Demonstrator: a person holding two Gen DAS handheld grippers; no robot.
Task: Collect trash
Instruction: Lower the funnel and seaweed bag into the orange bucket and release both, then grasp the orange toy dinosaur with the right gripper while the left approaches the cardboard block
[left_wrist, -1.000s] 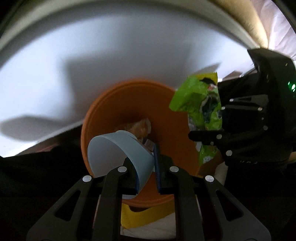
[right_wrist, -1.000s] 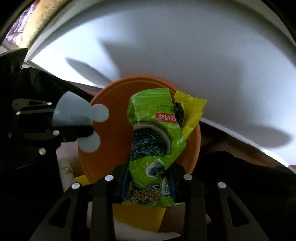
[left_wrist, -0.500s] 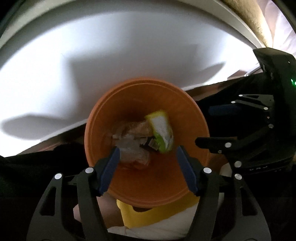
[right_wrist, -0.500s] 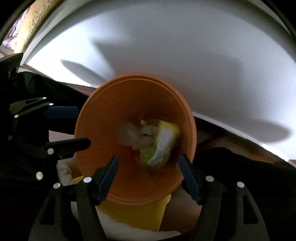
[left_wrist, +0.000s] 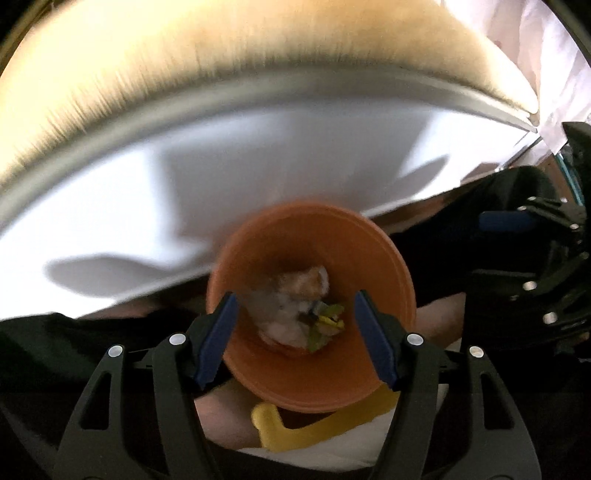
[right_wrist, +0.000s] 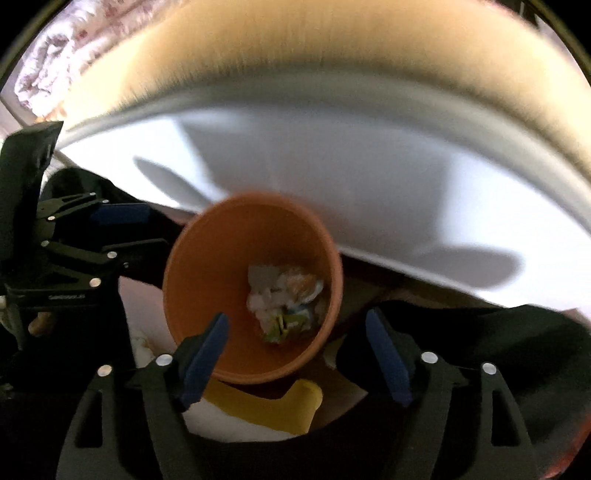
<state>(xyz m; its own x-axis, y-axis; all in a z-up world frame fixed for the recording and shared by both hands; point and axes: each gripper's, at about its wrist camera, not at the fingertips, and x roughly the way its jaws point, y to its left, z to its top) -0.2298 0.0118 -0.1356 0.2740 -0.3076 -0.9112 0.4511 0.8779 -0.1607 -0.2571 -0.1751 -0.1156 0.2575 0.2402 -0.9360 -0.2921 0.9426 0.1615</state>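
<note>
Now both sets of fingers, left gripper (left_wrist: 295, 334) and right gripper (right_wrist: 297, 349), are opening, empty, over the orange bin (left_wrist: 402, 280); light trash (left_wrist: 295, 314) inside could spill if clipped.

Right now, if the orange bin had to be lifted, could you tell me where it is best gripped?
By its rim, I would judge: the orange bin stands upright and open-topped, too wide to span. Come from above and close one finger inside, one outside, on the bare near wall clear of the trash.

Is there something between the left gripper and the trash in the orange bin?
Nothing visible. The left gripper, jaws opening and empty, looks straight into the orange bin at the trash on its bottom.
</note>
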